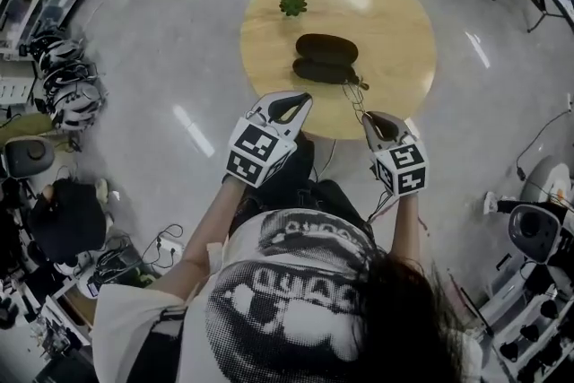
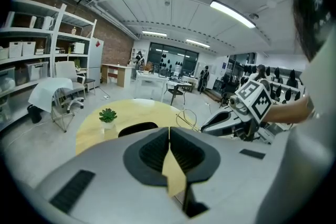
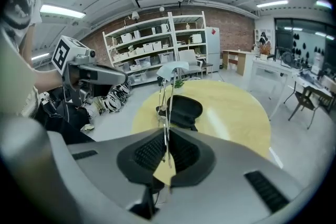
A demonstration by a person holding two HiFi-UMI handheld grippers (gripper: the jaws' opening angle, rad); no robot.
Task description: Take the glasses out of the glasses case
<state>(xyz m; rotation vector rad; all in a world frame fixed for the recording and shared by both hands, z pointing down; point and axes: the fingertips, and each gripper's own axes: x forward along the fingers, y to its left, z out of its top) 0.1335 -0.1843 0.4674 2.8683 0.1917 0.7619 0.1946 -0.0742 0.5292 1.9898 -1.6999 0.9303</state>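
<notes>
Light, fragile-looking wire glasses (image 1: 357,99) hang pinched by their thin frame in the right tongs (image 1: 369,118), five o'clock of the glasses case (image 1: 325,58); left tongs (image 1: 305,100) closed, empty.

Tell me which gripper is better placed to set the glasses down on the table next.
Right, probably. The right gripper is shut on the glasses, held clear of the open glasses case on the table. The left gripper is shut on nothing and would have to take them over first.

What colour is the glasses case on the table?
Black. The case shows best in the head view.
</notes>
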